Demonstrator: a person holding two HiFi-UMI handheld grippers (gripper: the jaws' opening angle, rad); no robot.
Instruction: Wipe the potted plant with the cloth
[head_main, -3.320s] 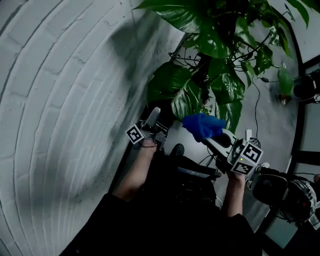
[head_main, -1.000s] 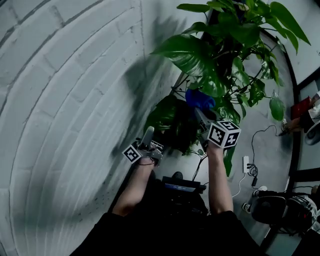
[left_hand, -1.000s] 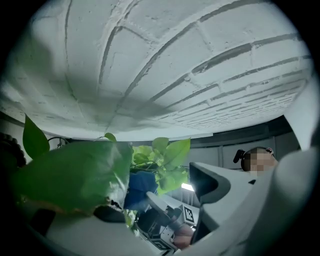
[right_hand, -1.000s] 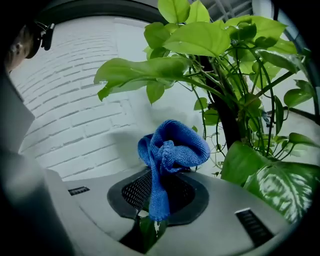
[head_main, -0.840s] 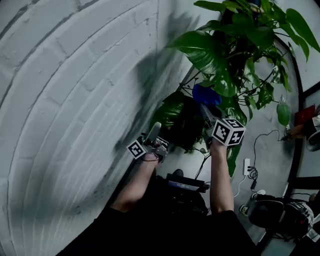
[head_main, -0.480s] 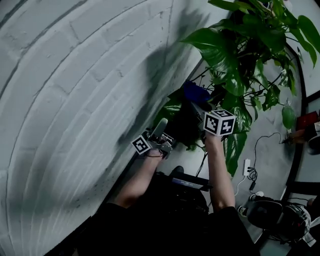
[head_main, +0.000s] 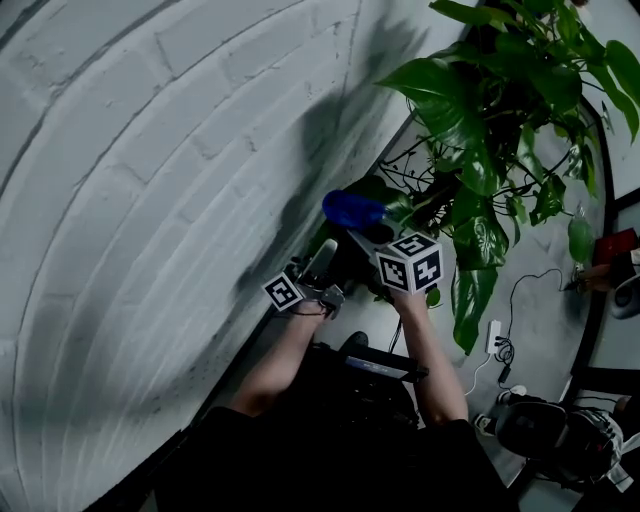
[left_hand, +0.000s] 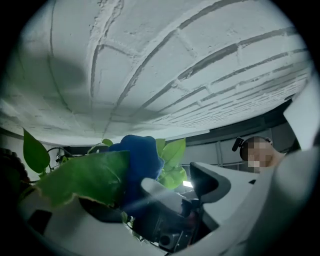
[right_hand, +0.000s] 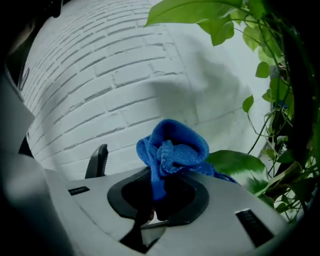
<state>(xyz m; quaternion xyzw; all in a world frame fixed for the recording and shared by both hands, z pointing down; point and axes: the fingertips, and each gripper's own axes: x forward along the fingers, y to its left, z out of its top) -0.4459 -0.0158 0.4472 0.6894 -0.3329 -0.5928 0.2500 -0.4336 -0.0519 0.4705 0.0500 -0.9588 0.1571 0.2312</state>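
Observation:
The potted plant spreads big green leaves at the upper right of the head view, close to the wall. My right gripper is shut on a bunched blue cloth, which in the right gripper view bulges up out of the jaws beside a low leaf. My left gripper is just left of it and open. In the left gripper view a green leaf lies across its lower finger, with the cloth right behind the leaf.
A white brick wall fills the left side. On the grey floor at the right lie a cable and power strip and a dark device. A black frame runs along the right edge.
My right gripper has carried the cloth down and left, from among the higher leaves to the low leaf by the left gripper. The left gripper has hardly moved.

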